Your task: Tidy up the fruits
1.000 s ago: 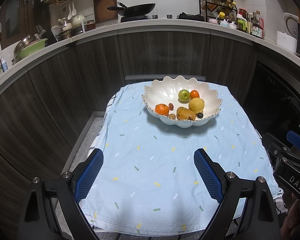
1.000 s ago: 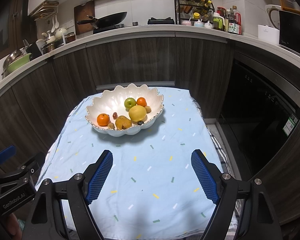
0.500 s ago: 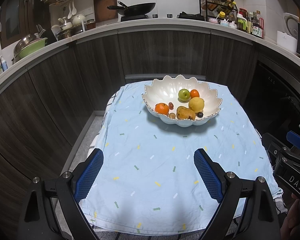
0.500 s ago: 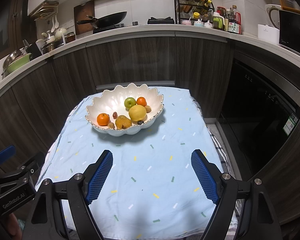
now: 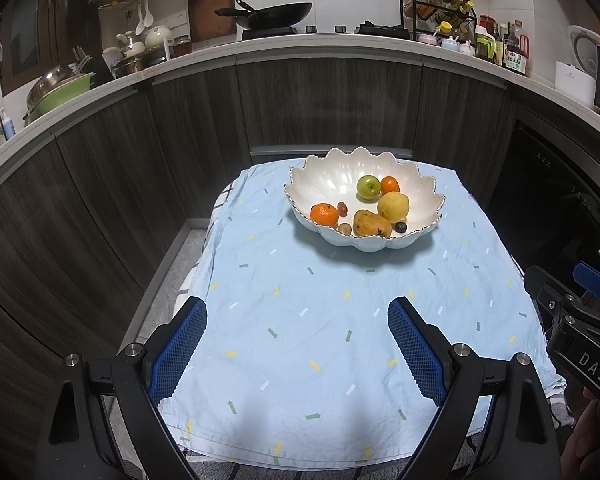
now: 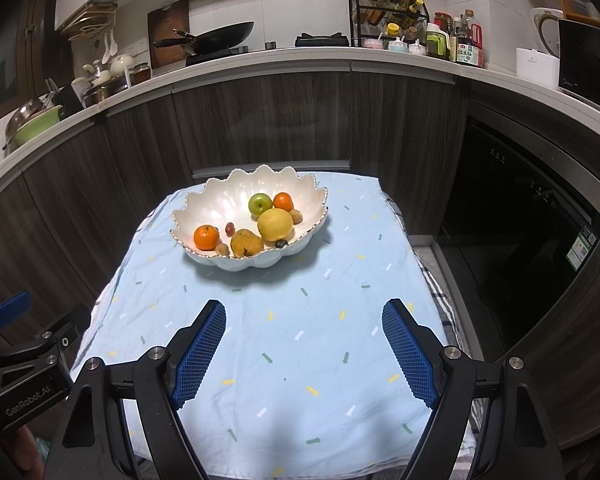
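Two grippers: the left gripper [image 5: 297, 344] and the right gripper [image 6: 304, 350] both hang over the near end of the table with jaws spread wide and nothing between the blue pads
Bowl: a white scalloped bowl [image 5: 328, 178] sits at the far end of the blue tablecloth [image 5: 320, 320], well apart from both grippers
Fruit in the bowl: a green apple [image 5: 368, 187] and a small orange [image 5: 389, 185] toward the back, a yellow round fruit [image 5: 393, 207] just in front of them, a brownish mango [image 5: 371, 224] at the front rim, a larger orange [image 5: 324, 215] on the left
Small pieces: a reddish grape [image 5: 342, 208] beside the larger orange, a pale brown nut-like piece [image 5: 343, 228] near the mango, a dark berry [image 5: 400, 227] on the right; the right view shows one more tan piece [image 6: 296, 215] tucked behind the yellow fruit
Cloth: no fruit shows on it in either view
Progress: every fruit in sight is already in the bowl, so the gathering looks finished, or the task has not begun if the fruit is meant to go elsewhere; the pictures do not settle which
What is left: at most a tidying of the loose small pieces, as far as I can judge
Surroundings: dark cabinet fronts [image 5: 340, 108] behind the table, a wok [image 5: 276, 12] on the counter
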`<state>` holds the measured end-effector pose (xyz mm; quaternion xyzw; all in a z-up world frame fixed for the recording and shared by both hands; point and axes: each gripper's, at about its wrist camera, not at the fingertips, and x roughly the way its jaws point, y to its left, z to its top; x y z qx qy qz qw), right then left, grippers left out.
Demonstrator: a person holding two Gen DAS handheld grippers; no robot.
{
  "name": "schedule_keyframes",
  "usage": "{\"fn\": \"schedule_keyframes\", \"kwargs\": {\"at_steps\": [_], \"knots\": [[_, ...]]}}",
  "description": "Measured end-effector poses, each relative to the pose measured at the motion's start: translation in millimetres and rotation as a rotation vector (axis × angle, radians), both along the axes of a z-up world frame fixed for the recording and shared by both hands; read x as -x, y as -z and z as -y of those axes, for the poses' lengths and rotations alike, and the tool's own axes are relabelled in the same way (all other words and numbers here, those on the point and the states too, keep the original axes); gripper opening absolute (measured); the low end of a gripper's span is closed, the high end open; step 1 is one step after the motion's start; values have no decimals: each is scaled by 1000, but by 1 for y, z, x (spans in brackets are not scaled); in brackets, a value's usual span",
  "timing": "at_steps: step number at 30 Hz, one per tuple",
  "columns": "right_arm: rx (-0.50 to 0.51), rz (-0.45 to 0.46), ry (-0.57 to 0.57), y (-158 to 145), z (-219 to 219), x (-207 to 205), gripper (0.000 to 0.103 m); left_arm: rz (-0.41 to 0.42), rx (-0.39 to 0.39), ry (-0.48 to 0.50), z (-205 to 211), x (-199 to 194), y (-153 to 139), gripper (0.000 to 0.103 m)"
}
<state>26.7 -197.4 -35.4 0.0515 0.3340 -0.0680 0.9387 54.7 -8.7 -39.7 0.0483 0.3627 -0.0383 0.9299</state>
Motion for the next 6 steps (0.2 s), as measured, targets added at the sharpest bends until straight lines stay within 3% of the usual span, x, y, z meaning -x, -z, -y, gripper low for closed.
{"fn": "schedule_keyframes", "kwargs": {"at_steps": [6], "knots": [[-1,-10,2,4,-1,-2,81,-5,1,2,-1,-3,2,93]]}}
